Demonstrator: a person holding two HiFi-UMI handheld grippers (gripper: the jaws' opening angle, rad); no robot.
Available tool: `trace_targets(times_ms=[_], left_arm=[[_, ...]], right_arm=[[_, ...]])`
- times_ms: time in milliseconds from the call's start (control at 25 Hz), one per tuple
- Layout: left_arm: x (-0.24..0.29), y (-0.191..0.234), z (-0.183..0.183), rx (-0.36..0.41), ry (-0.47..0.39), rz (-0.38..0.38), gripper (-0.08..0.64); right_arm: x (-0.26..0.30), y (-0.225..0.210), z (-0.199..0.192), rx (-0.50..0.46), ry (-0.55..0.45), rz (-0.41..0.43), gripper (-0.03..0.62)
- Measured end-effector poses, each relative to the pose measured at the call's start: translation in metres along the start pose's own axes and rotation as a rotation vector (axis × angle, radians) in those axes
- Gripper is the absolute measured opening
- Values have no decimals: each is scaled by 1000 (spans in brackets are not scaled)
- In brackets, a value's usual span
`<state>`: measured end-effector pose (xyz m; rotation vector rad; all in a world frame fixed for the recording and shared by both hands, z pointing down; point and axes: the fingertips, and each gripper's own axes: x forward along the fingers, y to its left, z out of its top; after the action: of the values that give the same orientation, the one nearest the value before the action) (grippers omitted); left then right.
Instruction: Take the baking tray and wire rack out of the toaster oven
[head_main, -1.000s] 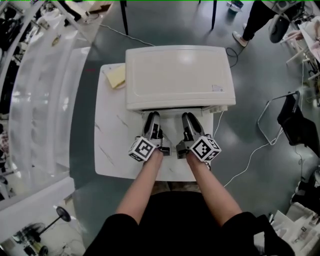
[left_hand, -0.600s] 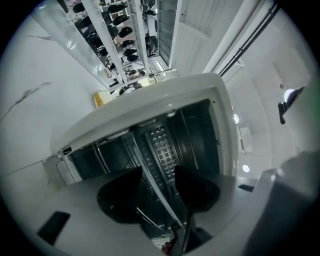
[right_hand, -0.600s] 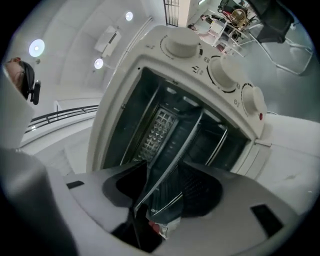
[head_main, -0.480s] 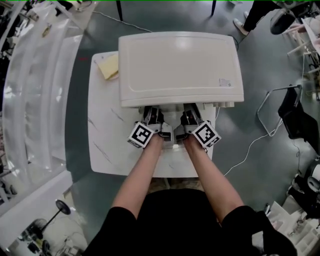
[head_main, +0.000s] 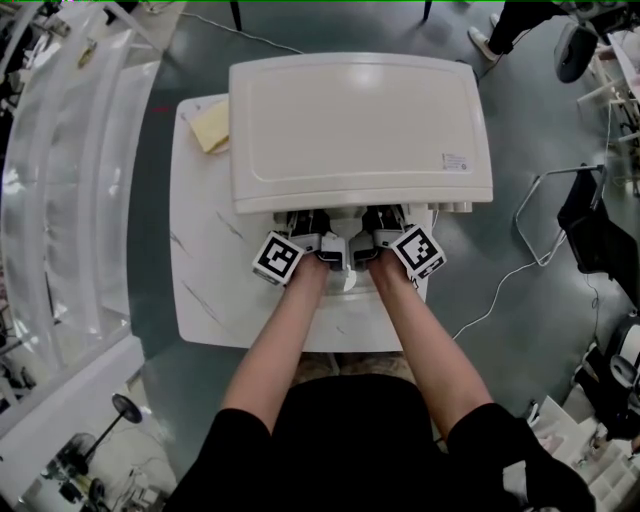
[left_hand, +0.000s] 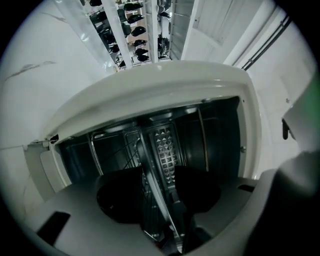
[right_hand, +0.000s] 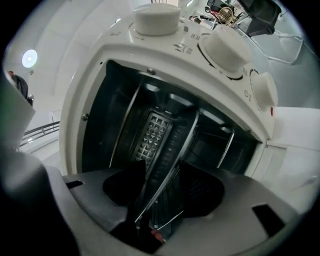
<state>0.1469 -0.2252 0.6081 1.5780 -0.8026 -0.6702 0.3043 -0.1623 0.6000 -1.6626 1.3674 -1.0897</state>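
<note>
The left gripper (left_hand: 152, 170) has its jaws parted wider than a second ago, and the thin front rim of the baking tray (left_hand: 154, 195) runs between them without either pad pressing on it. The right gripper (right_hand: 167, 160) has its jaws opening at this moment; the same metal edge and the bars of the wire rack (right_hand: 167, 205) pass between them, again not clamped. Both grippers are rolled, so one jaw of each lies to either side of that edge.

A second ago the two grippers stood over the desk (head_main: 210, 290), just short of the toaster oven (head_main: 360, 130). Now their tips are tucked under its front lip, inside the open cavity.

Tray and rack both sit in the oven on their rails, so nothing is out yet. This reads as the approach finishing: the jaws are set astride the edge, and closing on it looks like the next step before any pull.
</note>
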Motion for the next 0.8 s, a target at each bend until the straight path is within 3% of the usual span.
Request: trace_targets(times_ms=[240, 400, 520, 600, 680, 800], left_arm=[[10, 2, 6, 38, -15, 16, 193], [8, 15, 12, 109, -26, 125, 187], [6, 20, 13, 78, -50, 145, 155], [8, 19, 14, 36, -68, 121, 125], [10, 17, 15, -4, -81, 89, 115], [8, 15, 15, -33, -91, 68, 107]], right_arm=[[10, -9, 5, 31, -7, -29, 213], [20, -14, 9, 49, -4, -50, 213], [26, -15, 11, 59, 3, -63, 200], [26, -18, 11, 76, 6, -78, 178], [24, -22, 10, 104, 12, -84, 116], [20, -23, 9, 127, 13, -85, 115]])
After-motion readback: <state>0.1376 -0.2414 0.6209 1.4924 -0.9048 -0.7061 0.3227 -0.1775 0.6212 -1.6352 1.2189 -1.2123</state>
